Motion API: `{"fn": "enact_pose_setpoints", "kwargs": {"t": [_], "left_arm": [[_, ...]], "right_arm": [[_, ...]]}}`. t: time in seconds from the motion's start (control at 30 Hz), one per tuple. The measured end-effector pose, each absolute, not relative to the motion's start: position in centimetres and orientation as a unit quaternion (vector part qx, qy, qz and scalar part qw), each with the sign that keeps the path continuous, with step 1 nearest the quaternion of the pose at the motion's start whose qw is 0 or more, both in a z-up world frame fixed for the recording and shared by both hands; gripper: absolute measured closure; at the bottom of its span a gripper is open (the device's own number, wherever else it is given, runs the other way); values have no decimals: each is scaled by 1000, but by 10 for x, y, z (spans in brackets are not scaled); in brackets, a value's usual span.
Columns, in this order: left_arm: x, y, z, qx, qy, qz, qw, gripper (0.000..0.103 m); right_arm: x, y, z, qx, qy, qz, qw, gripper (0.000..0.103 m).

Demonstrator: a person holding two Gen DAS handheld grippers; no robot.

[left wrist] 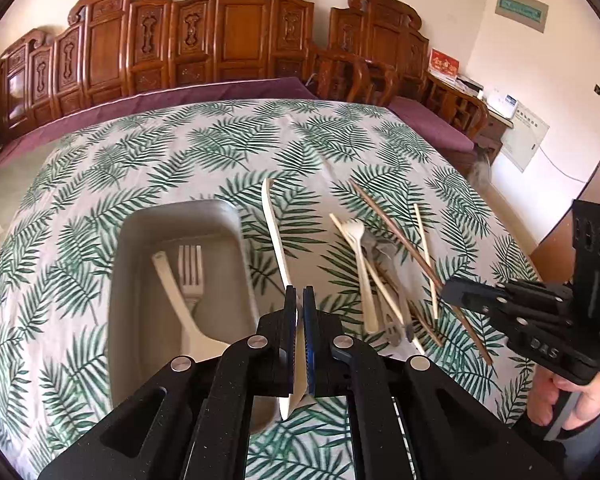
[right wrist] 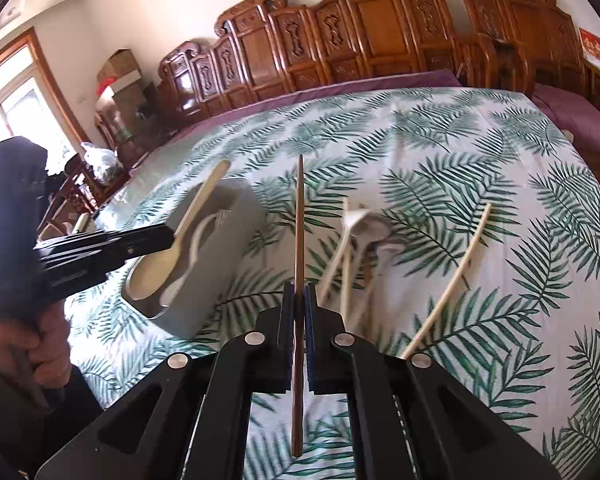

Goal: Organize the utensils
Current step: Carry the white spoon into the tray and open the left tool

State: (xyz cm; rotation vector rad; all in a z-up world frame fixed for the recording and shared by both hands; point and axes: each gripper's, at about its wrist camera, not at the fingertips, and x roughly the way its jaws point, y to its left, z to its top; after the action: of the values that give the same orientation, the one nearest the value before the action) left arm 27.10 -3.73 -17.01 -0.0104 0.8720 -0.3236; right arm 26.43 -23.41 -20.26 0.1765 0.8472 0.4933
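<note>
Left tool (left wrist: 299, 300) clamped on cream plastic knife (left wrist: 277, 240), raised over right edge of grey tray (left wrist: 140, 320). Right tool (right wrist: 299, 292) clamped on brown chopstick (right wrist: 299, 216), lifted clear of leaf-print bench (left wrist: 140, 152). Inside tray: cream spoon (left wrist: 180, 304) beside silver fork (left wrist: 191, 272). Right of tray, on cloth: loose pile of cream fork (left wrist: 362, 264), pale chopsticks (left wrist: 426, 256) and metal pieces, partly blurred.

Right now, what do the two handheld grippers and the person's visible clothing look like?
Both grippers, left and right, are matte black linkage frames with round silver pivot pins, black fingers and blue ribbed pads. The right gripper's side bears raised lettering, unclear. Each has a black boxy body above a handle. A dark sleeve shows on the left; no cables visible.
</note>
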Motion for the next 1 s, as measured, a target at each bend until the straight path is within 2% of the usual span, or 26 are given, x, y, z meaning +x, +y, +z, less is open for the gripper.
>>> {"fn": "enact_pose_setpoints", "kwargs": {"t": [0.27, 0.67, 1.0], "left_arm": [[277, -10, -179, -13, 432, -137, 891, 100], [297, 24, -220, -17, 476, -99, 874, 100], [303, 31, -224, -18, 482, -81, 872, 99]], "right_arm": [[252, -205, -197, 70, 402, 264, 874, 97], [256, -200, -211, 58, 416, 263, 869, 97], [258, -185, -202, 55, 414, 270, 868, 97]]}}
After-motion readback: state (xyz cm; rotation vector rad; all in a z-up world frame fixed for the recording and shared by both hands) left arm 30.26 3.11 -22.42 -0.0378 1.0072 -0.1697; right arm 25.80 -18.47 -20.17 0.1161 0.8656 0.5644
